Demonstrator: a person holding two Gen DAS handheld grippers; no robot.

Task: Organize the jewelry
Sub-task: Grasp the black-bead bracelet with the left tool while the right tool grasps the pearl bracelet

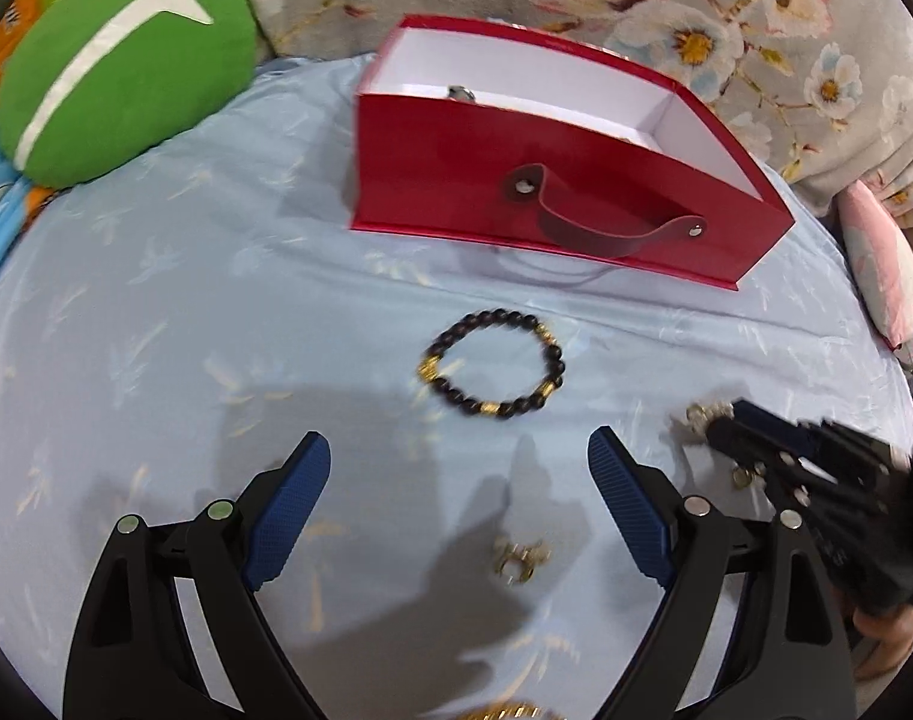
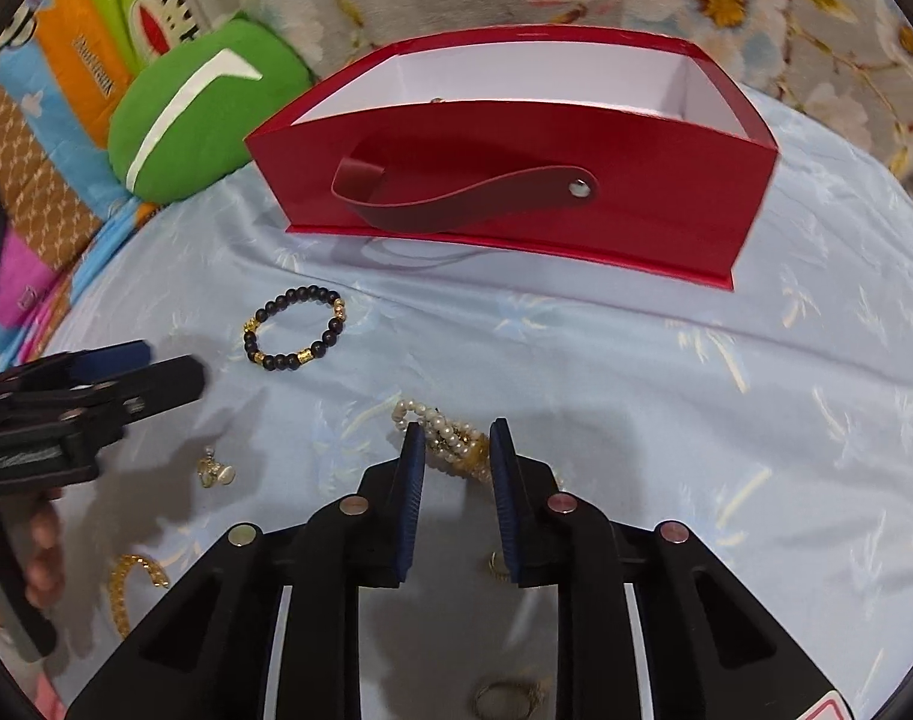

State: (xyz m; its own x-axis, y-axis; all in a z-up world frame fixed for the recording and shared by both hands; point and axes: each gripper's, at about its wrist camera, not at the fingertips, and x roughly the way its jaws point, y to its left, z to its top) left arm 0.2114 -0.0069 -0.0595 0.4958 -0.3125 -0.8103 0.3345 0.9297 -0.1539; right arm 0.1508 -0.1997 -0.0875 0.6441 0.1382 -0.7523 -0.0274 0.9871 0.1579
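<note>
Two tools hover over a pale-blue bedsheet [image 1: 156, 312] — left tool [image 1: 459, 468] spread wide near the black bead bracelet [image 1: 496, 363], right tool [image 2: 456, 441] pinching the pearl bracelet [image 2: 441, 429] — before a red box [image 2: 636, 180], floral blanket [image 1: 756, 30] behind.

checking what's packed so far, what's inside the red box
Inside the red box only white inner walls and the top of one small metallic item show above the front wall. The front wall hides the floor, so anything else in there cannot be seen.

Bright, even overhead light throws soft grey shadows of my tongs onto the pale blue bedsheet [image 1: 156, 312], while fisheye edges bend, darken and blur.
</note>
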